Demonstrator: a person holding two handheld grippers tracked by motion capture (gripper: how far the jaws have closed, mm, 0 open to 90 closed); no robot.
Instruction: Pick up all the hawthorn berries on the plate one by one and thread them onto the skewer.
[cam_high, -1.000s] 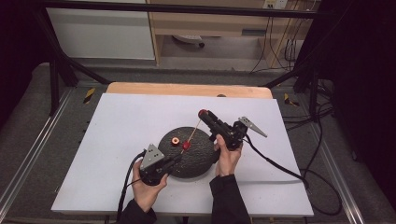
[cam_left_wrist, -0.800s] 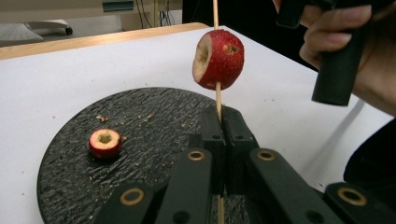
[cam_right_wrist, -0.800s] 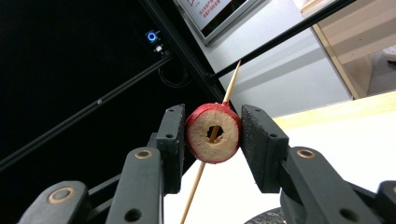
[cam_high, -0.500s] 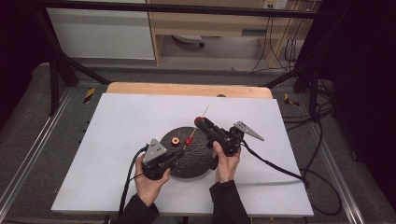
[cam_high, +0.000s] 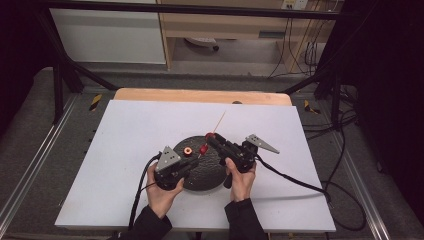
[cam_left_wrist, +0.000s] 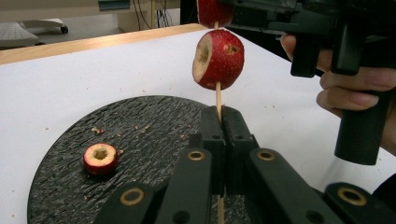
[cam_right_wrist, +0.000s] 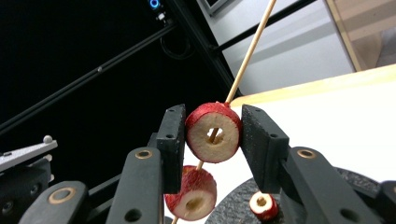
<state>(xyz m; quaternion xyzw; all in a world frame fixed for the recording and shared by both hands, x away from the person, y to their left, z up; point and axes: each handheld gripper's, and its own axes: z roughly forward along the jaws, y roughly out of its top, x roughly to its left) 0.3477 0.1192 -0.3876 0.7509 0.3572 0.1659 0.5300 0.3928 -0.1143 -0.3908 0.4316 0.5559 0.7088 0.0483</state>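
Skewer (cam_high: 218, 121) work sits over the white table (cam_high: 125, 150), where a round black slate plate (cam_high: 207, 172) lies near the centre. The left gripper (cam_high: 185, 167), at about 8 o'clock on the plate, has its jaws pressed together on the stick's lower end. The right gripper (cam_right_wrist: 212, 135), at 3 o'clock, pinches the upper hawthorn fruit (cam_right_wrist: 213, 132), threaded on the stick just above a second fruit (cam_left_wrist: 218, 59). A third, cored fruit (cam_left_wrist: 100, 157) rests loose on the plate at 10 o'clock.
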